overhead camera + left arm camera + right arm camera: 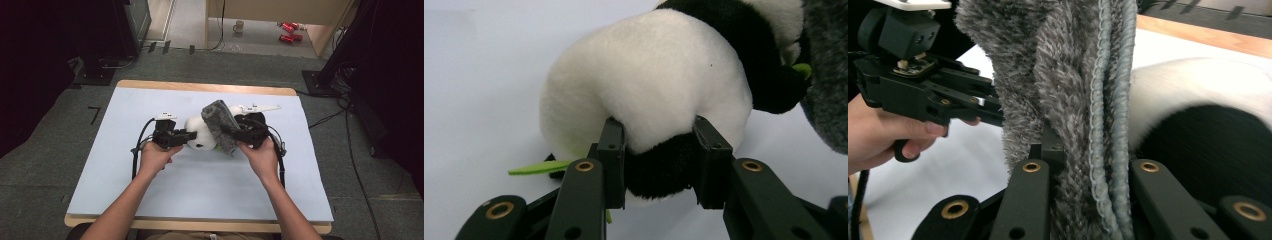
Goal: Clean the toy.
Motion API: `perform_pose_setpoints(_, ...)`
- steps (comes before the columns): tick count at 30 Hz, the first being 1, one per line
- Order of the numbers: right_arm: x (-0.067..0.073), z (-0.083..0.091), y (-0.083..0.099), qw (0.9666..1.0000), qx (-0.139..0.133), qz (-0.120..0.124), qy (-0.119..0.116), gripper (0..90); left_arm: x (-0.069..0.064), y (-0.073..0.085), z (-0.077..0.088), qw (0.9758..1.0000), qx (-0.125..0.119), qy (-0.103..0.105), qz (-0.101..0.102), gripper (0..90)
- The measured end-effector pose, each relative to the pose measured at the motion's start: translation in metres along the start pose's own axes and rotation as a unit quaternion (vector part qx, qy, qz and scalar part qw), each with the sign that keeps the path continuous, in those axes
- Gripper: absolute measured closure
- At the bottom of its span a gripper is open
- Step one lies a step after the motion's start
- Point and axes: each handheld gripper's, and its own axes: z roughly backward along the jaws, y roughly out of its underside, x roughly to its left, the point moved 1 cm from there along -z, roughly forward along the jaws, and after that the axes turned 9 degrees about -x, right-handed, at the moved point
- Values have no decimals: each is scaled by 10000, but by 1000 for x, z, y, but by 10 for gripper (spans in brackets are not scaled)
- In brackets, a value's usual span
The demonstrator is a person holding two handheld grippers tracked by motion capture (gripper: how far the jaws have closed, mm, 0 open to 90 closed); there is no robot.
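A: What showed nearest the bottom of the high view?

B: Two forearms came up from the lower edge. The left gripper [192, 135], just left of centre, was clamped on the plush panda [200, 134]; in the left gripper view its jaws pinched the panda's [649, 95] white and black body.

A: And the other one?

B: The right gripper [235, 134], just right of centre, was clenched on the grey fuzzy cloth [220, 125]. In the right gripper view the cloth [1068, 100] rose between the jaws, its blue braided edge upright.

A: Where did the toy lie?

B: At mid-frame on the pale blue mat [125, 165], with the cloth draped against its right side. Farther up, a mug [239, 26] stood on the floor.
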Motion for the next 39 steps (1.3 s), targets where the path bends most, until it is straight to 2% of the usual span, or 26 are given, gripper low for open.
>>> perform_pose_setpoints(5, 15, -18, 1, 9996, 72, 192, -176, 776, -4, 4, 3, 10000, -4, -13, 18, 638)
perform_pose_setpoints(7, 20, -30, 6, 9989, 245, 350, -210, 776, -4, 6, 5, 10000, 32, -11, -41, 636)
perform_pose_setpoints(9, 23, -38, 12, 9979, 428, 475, -124, 776, -4, 7, 5, 9999, 72, -55, -84, 636)
perform_pose_setpoints(10, 23, -42, 15, 9974, 467, 546, -97, 776, -4, 8, 5, 9999, 82, -69, -103, 636)
perform_pose_setpoints(13, 19, -44, 18, 9976, 463, 504, -102, 774, -3, 8, 5, 9999, 61, -51, -97, 635)
perform_pose_setpoints(14, 17, -43, 17, 9974, 467, 549, -39, 774, -4, 8, 4, 9999, 52, -72, -99, 635)
perform_pose_setpoints(16, 14, -41, 18, 9965, 510, 651, 83, 774, -3, 8, 3, 9999, 43, -67, -99, 635)
perform_pose_setpoints(18, 10, -38, 19, 9964, 520, 644, 163, 777, -2, 7, 3, 9999, 44, -32, -101, 635)
perform_pose_setpoints(24, -2, -28, 20, 9966, 522, 570, 285, 782, -2, 3, -1, 9993, 119, -5, -346, 638)
perform_pose_setpoints(27, -9, -20, 20, 9971, 474, 474, 363, 781, 1, 0, -4, 9995, 110, 42, -292, 639)
perform_pose_setpoints(33, -27, 1, 18, 9983, 295, 129, 480, 779, 7, -6, -7, 9996, 125, 106, -217, 639)
perform_pose_setpoints(36, -39, 14, 18, 9976, 198, -17, 667, 777, 10, -8, -8, 9998, 121, 95, -157, 638)
perform_pose_setpoints(38, -49, 23, 19, 9953, 182, -22, 956, 779, 13, -9, -8, 9998, 113, 130, -73, 638)
perform_pose_setpoints(39, -55, 26, 21, 9948, 159, -96, 1006, 779, 14, -10, -8, 9998, 120, 148, -66, 638)
